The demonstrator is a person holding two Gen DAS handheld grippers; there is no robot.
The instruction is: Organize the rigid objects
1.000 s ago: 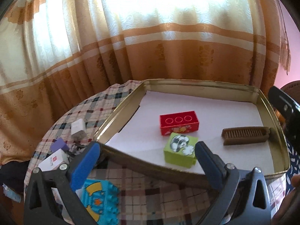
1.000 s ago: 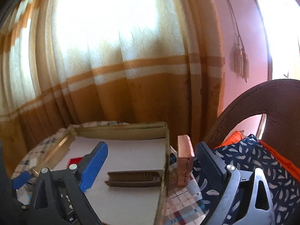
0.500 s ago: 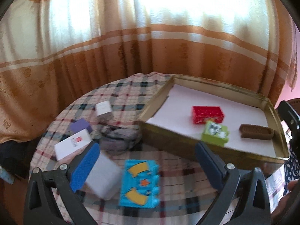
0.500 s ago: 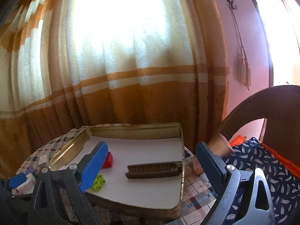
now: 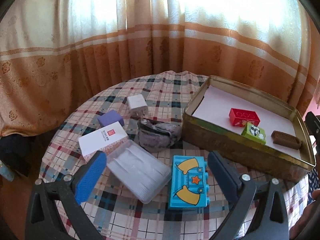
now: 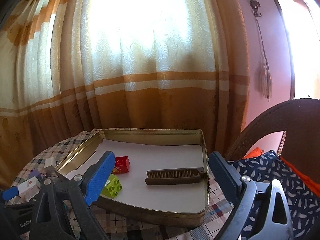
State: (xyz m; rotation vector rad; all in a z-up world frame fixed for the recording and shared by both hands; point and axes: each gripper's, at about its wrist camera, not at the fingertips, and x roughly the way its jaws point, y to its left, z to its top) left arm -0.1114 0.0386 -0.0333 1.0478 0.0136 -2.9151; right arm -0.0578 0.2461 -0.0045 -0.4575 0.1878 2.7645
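Left wrist view: left tool (image 5: 158, 178) spread wide, empty, over blue block (image 5: 188, 182) on checked surface (image 5: 160, 98); right tool (image 6: 160, 180) likewise agape; next, probably: lower, straddle block, close, carry to tin (image 5: 226, 146).

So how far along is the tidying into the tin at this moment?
Done: the red brick, green brick and brown comb lie inside the tin tray. In hand: nothing; the left tongs and the right tongs are both open and empty. Left on the tablecloth: blue brick, clear case, white box, purple box, charger.
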